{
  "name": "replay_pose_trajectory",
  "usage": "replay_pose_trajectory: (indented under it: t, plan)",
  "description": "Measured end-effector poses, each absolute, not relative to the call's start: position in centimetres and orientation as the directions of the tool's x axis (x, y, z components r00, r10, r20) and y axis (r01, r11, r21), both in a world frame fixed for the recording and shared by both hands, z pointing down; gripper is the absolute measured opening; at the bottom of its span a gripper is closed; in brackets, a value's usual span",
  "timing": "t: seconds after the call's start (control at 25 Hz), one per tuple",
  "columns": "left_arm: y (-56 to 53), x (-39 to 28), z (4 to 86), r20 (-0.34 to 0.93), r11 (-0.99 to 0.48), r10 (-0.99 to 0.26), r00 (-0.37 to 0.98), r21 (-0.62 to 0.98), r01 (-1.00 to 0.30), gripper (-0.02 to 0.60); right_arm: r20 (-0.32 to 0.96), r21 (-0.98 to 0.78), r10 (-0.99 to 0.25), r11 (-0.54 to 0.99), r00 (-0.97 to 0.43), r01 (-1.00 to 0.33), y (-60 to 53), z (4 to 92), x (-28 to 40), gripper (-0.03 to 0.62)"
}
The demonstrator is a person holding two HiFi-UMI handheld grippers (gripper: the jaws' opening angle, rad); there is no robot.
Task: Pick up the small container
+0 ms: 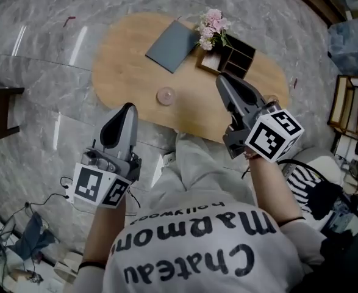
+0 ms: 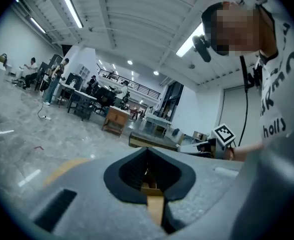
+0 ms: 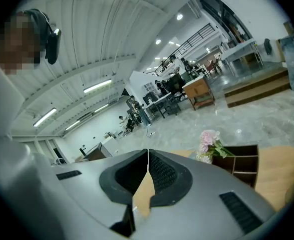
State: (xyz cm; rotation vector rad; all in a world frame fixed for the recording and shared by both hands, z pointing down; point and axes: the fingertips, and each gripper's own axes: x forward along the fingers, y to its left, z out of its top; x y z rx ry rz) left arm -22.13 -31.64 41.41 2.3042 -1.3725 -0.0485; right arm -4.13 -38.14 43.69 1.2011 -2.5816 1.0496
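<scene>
The small container (image 1: 165,96) is a round, pale pink tub standing near the front edge of an oval wooden table (image 1: 124,54). My left gripper (image 1: 128,107) hangs in front of the table's edge, to the lower left of the container, with its jaws shut on nothing. My right gripper (image 1: 220,78) is above the table's front right part, to the right of the container, and its tips are also together and empty. Neither gripper view shows the container. The left gripper (image 2: 148,149) and the right gripper (image 3: 148,151) each show pads that meet at the tip.
A grey folder (image 1: 172,46) lies at the back of the table. Pink flowers (image 1: 212,28) (image 3: 209,143) stand beside a dark wooden organiser (image 1: 232,58) (image 3: 244,165). Around the table is marble floor (image 1: 44,35); cables lie at the lower left, shelves at the right.
</scene>
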Motion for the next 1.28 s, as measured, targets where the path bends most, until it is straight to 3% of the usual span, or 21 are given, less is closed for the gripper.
replay_pose_trajectory:
  t: [0.56,1.08,1.2,1.28]
  plan:
    - [-34.9,-19.1,58.2,0.401,-0.365,-0.739,0.541,0.436,-0.823,0.014,0.514,-0.633,-0.409,0.413,-0.754,-0.655,-38.0,62.8,-6.9,0.017]
    - [-31.6,-13.3,65.5,0.527,-0.481,-0.595,0.607,0.371,-0.794,0.017,0.552,-0.662,-0.348,0.369,-0.757,-0.652,-34.0,69.2,-4.1,0.017]
    - [-31.3,-12.0,65.8,0.537,-0.519,-0.565,0.626,0.358,-0.776,0.089,0.558,-0.668,-0.355,0.343,-0.750,-0.660,-33.7,69.6,-3.0,0.016]
    - [-31.3,-11.0,66.1,0.543,-0.547,-0.548,0.637,0.343,-0.763,0.105,0.563,-0.666,-0.359,0.336,-0.744,-0.666,-33.6,69.8,-2.1,0.017]
